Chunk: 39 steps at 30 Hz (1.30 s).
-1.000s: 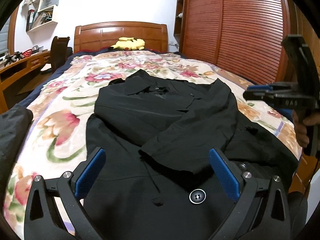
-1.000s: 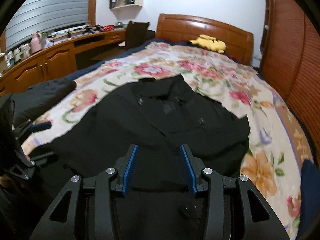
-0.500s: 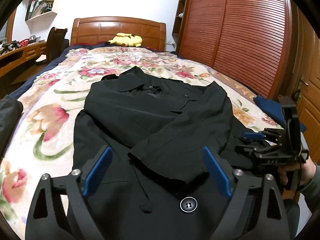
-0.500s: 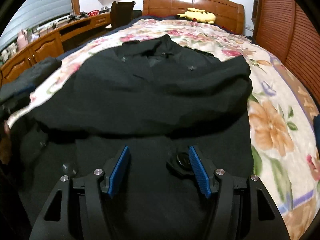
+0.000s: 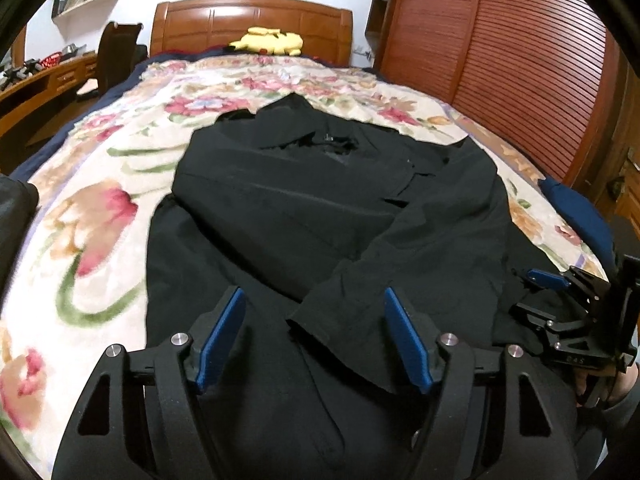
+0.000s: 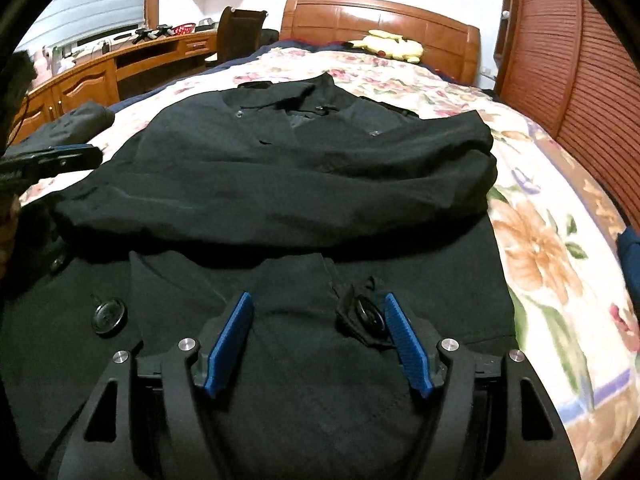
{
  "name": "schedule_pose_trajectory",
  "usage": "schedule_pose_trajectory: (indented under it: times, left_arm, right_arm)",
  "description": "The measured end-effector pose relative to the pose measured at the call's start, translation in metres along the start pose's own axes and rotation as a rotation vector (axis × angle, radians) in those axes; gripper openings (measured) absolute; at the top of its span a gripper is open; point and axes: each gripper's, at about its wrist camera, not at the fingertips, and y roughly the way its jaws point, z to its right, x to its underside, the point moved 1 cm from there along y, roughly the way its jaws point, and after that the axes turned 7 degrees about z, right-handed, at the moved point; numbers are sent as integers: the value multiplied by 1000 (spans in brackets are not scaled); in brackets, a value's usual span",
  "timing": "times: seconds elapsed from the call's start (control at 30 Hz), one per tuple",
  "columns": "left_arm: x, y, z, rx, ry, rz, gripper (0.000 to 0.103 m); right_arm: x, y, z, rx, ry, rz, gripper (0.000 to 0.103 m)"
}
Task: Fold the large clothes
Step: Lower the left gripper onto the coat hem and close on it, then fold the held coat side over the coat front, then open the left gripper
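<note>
Black coat lies spread on the floral bed, sleeves folded in; my left gripper, narrowing, and right gripper, widening, both gape empty over near hem, so I risk pinching one layer or snagging the button.

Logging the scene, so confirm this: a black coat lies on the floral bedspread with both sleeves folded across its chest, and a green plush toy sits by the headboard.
Wrong colour: the plush toy is yellow, as the left wrist view shows. The rest stands: black coat, floral bedspread, headboard.
</note>
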Motion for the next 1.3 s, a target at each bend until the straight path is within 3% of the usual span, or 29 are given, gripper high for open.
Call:
schedule_pose_trajectory:
  times: [0.2, 0.43, 0.53, 0.6, 0.67, 0.83, 1.07, 1.3]
  left_arm:
    - [10, 18, 10, -7, 43, -82, 59]
    - [14, 27, 9, -15, 42, -128, 57]
    - [16, 22, 10, -20, 60, -109, 39]
    - [15, 16, 11, -37, 69, -88, 17]
    - [16, 11, 13, -18, 76, -79, 10]
    - [14, -13, 16, -41, 87, 3, 7]
    - [7, -79, 3, -40, 52, 181, 7]
    - [16, -114, -12, -19, 45, 199, 7]
  right_arm:
    - [9, -2, 6, -8, 14, 14, 71]
    - [19, -1, 14, -11, 17, 12, 72]
    - [17, 1, 17, -18, 35, 4, 73]
    - [17, 0, 16, -19, 38, 6, 73]
    - [18, -1, 16, -17, 35, 9, 73]
    - [19, -3, 18, -18, 38, 18, 73]
    - [21, -5, 18, -4, 32, 28, 73]
    - [22, -6, 18, 6, 25, 30, 73]
